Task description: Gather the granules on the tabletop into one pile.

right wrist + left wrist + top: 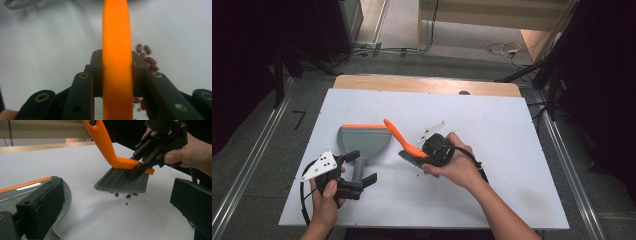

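Note:
A small brush with an orange handle (394,132) and grey bristles (122,181) stands on the white table top, bristles down. My right gripper (428,151) is shut on the low end of that handle (117,37). Several dark red beans (122,195) lie under and just in front of the bristles, and also beside the handle (147,57). A grey dustpan with an orange edge (364,139) lies flat to the left of the brush. My left gripper (361,168) is open, its jaws either side of the dustpan's handle (358,169), which lies by the left jaw.
The white table top (512,150) has bare room to the right and at the back. A wooden strip (427,85) runs along its far edge. Cables (504,49) lie on the floor beyond, and dark stands flank the table.

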`<state>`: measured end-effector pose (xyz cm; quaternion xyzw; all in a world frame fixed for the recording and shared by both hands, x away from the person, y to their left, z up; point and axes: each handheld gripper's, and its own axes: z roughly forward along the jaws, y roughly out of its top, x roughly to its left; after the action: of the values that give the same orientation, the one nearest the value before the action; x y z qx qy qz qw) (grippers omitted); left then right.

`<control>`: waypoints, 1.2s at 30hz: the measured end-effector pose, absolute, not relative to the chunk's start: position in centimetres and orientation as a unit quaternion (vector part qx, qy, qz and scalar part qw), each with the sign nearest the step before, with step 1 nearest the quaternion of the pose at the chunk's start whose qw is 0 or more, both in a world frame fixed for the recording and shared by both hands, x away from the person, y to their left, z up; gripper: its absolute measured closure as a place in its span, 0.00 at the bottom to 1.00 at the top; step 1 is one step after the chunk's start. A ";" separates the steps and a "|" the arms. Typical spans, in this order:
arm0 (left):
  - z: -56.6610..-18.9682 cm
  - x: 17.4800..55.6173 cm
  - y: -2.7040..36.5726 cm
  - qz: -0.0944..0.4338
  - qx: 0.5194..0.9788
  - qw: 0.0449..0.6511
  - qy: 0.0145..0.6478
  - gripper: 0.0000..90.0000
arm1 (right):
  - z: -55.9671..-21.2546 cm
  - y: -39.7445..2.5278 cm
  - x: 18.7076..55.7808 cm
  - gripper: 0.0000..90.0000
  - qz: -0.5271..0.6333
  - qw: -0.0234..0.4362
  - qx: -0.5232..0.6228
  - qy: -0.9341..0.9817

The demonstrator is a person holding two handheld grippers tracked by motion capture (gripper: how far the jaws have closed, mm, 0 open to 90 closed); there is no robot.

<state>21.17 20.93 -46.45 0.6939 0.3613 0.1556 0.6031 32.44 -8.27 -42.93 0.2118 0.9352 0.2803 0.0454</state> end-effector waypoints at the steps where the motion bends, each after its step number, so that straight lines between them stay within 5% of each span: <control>1: -46.4 21.2 20.9 0.156 0.694 0.603 0.362 0.00 | -43.1 -8.1 32.4 0.76 0.282 0.037 0.216 0.934; 7: -46.4 21.1 20.9 0.156 0.694 0.602 0.362 0.00 | -44.3 -7.2 33.0 0.76 0.284 -0.045 0.257 0.923; 16: -46.4 21.1 20.9 0.156 0.694 0.602 0.362 0.00 | -46.1 -8.5 36.4 0.76 0.290 -0.076 0.347 0.889; 36: -46.5 21.1 21.0 0.157 0.694 0.602 0.362 0.00 | -46.6 -12.8 38.8 0.76 0.288 -0.066 0.430 0.853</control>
<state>21.06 20.96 -46.46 0.6942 0.3622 0.1567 0.6019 38.80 -12.81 -46.59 0.4300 0.8531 0.2881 -0.0662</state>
